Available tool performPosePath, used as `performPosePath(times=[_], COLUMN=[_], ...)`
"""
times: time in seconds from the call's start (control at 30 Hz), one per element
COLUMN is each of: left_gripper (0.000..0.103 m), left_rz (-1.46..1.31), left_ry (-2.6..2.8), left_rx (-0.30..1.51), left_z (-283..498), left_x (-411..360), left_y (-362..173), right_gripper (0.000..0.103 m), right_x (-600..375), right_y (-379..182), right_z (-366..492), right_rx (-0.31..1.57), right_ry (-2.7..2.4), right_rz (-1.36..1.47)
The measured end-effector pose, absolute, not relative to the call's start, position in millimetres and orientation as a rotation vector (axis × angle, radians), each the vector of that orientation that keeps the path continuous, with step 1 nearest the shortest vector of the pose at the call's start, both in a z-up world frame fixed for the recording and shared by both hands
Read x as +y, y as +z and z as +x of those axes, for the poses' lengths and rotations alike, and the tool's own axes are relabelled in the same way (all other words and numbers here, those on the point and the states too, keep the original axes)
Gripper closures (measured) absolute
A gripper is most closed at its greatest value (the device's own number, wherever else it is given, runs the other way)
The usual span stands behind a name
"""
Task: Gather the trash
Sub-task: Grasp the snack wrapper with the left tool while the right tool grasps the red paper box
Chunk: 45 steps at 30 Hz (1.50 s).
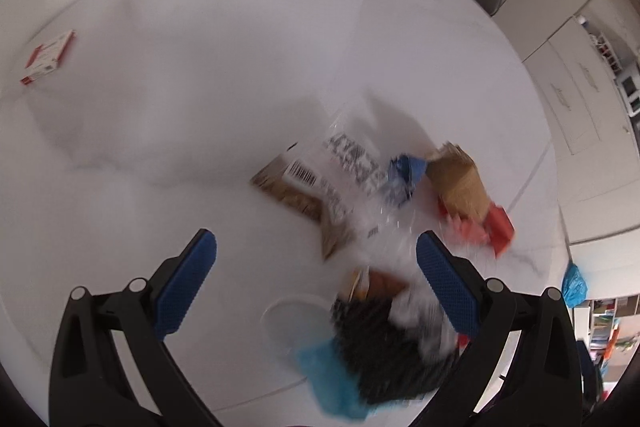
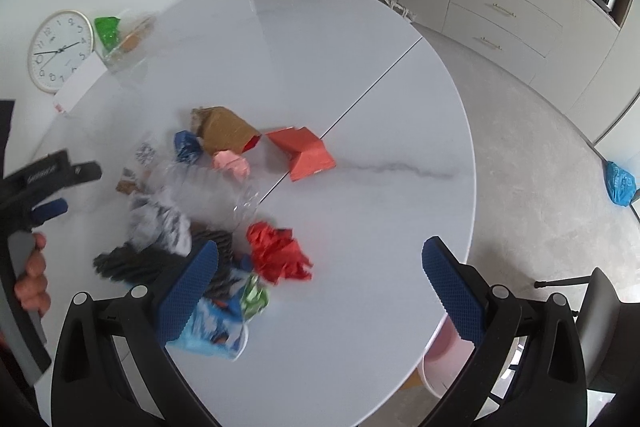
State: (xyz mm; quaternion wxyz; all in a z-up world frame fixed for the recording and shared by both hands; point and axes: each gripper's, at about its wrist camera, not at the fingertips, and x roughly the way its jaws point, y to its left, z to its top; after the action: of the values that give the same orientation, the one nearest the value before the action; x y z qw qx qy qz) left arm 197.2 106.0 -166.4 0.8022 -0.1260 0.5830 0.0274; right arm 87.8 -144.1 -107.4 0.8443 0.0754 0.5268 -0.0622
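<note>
My left tool (image 1: 316, 259) and right tool (image 2: 320, 267) both hang spread wide and hold nothing, above wrappers and a crumpled red paper (image 2: 278, 253) on the white tabletop (image 2: 340, 67).

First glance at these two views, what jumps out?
A heap of bright litter on the white round table: a crumpled red wrapper near the right gripper, an orange-red carton by the table's seam. A wall clock leans at the far edge.
</note>
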Motion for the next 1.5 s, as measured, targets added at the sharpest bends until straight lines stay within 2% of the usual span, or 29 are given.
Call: performPosePath(times=[0.17,0.4,0.5,0.57,0.8,0.87,1.03,1.2,1.5], left_gripper=[0.007,0.007,0.019,0.033,0.051,0.056,0.056,0.056,0.056], left_rz=[-0.285,-0.475,-0.522,-0.537,-0.494,-0.5,-0.476,-0.393,-0.236], left_ry=[0.095,0.19,0.221,0.211,0.16,0.138,0.114,0.076,-0.011], left_rx=[1.313,1.415,1.437,1.46,1.461,1.451,1.405,1.323,1.175], left_z=[242,271,274,275,264,262,249,233,166], left_x=[96,106,106,103,97,98,103,104,60], left_y=[-200,-235,-242,-247,-244,-240,-228,-201,-144], right_gripper=[0.002,0.002,0.002,0.002,0.003,0.009,0.027,0.06,0.06], right_x=[-154,-170,-175,-177,-168,-160,-150,-152,-186], right_y=[-121,-137,-145,-150,-176,-188,-209,-208,-158], right_z=[115,153,168,176,207,214,228,234,181], right_rx=[1.136,1.159,1.168,1.175,1.212,1.235,1.29,1.292,1.191], right_ry=[-0.123,-0.114,-0.102,-0.09,0.021,0.068,0.105,0.125,0.073], right_rz=[0.149,0.141,0.142,0.14,0.068,0.021,-0.038,0.001,0.185])
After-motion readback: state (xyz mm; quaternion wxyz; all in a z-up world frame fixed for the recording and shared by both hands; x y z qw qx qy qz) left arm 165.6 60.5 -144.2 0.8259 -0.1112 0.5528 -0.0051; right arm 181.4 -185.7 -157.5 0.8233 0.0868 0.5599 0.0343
